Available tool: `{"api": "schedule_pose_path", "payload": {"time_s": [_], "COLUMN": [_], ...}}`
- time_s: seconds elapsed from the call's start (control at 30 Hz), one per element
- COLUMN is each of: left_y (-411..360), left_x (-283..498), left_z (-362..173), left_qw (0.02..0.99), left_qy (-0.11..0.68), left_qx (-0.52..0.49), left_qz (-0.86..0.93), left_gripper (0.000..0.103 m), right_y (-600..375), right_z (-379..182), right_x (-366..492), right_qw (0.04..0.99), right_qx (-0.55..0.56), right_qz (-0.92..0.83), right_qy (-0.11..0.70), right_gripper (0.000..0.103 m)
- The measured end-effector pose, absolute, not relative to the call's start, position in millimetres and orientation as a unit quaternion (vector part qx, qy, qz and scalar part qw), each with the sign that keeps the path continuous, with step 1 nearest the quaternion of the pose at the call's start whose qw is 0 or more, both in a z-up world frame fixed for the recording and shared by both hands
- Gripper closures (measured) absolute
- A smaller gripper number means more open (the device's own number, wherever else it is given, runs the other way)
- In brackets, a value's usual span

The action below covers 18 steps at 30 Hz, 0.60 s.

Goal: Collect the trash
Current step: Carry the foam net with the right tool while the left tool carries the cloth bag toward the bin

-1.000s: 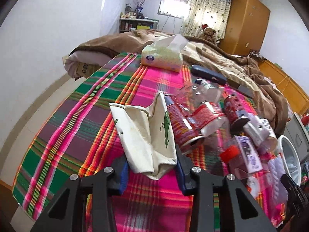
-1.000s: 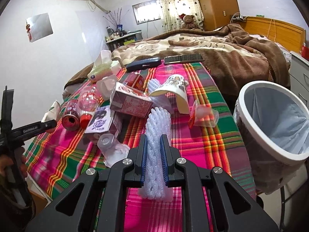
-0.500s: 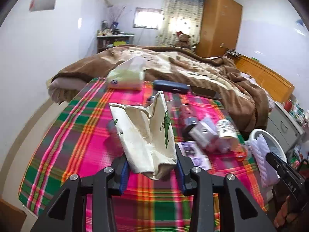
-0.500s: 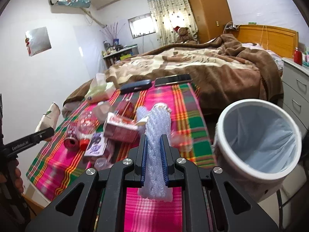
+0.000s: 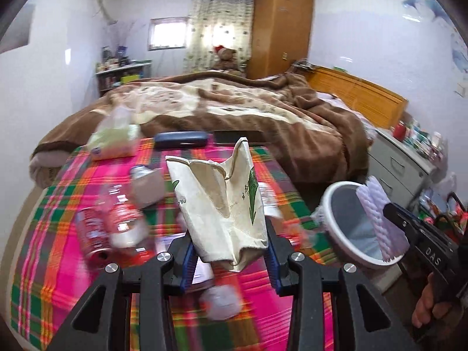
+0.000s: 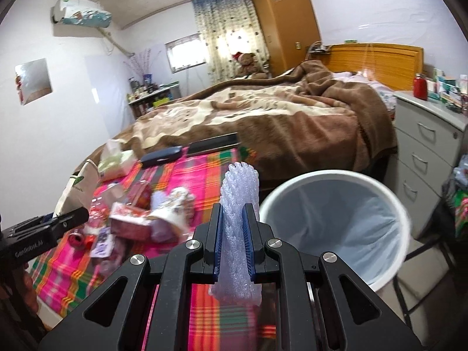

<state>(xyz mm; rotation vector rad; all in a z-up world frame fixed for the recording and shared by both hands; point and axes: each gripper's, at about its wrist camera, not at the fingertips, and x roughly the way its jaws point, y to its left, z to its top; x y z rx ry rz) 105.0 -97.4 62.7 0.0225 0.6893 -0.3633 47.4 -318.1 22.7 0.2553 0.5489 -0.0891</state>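
Both tools have swung off the littered plaid cloth toward the bin (image 6: 336, 175) within the last second. A second ago the right tool (image 6: 234, 245) hung low over the clutter with the bin off at 3 o'clock; now the bin's mouth sits just beside it at 2 o'clock, liner showing, nothing visible inside. Its jaws are pinched nearly together on one foam sleeve (image 6: 239, 204), held upright. From the left view that sleeve already overlaps the bin's rim at 3 o'clock, so the drop looks close.

The left tool (image 5: 229, 251) is parted fairly wide, clamped on one crumpled paper bag (image 5: 222, 204), lifted above the cloth (image 5: 58, 263); it seems next in line for the bin.

Left behind, as far as motion blur allows: one red can (image 5: 90, 234), one clear bottle (image 5: 125, 222), one carton (image 6: 128, 225), one paper cup (image 6: 172, 204), plus several smaller pieces I cannot count. One tissue pack (image 5: 112, 143) and one dark case (image 5: 181, 139) lie at 11 and 12 o'clock.
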Motion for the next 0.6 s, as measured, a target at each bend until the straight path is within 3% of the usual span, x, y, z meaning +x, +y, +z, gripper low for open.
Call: {"api": "schedule_pose_path", "payload": {"time_s": [0.6], "left_y": [-264], "left_x": [114], "left_z": [31], "left_qw": [0.862], "left_qy": [0.374], "left_qx": [0.056], "left_qz": [-0.337], "left_gripper": [0.063], "right_y": [-397], "right_z": [-13], "right_x": [56], "right_qw": [0.925], "right_qx": [0.15], "right_qz": [-0.119], "right_qy": [0.328], "right_gripper": [0.089]}}
